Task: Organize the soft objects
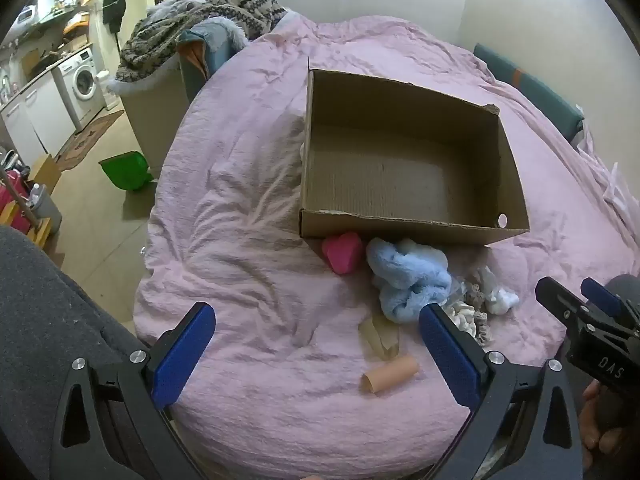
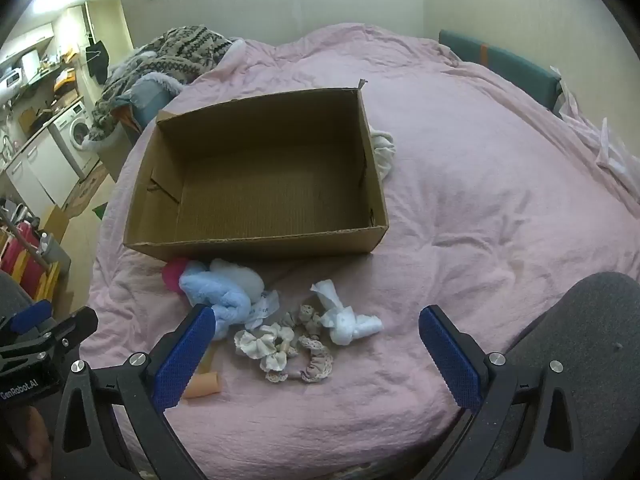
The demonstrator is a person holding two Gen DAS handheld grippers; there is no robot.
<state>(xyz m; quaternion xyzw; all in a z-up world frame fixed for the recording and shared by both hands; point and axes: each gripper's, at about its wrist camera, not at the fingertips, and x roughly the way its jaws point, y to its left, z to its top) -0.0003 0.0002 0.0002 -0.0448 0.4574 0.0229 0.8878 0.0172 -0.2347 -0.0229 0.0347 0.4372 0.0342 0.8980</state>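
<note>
Matt corrugated cardboard box (image 2: 256, 168) – fluffy blue plush cloth (image 2: 218, 292) – on wrinkled pink bedspread (image 2: 480, 200).

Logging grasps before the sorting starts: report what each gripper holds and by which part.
Nothing is held. The left gripper and right gripper are both open and empty above the bed; the soft items lie loose beside the empty cardboard box.

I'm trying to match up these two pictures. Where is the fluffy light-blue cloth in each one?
Left wrist view: the light-blue cloth lies right of centre, just below the cardboard box, beside the pink heart.
Right wrist view: it lies left of centre, below the box.
Shared landmark: the cardboard box.
</note>
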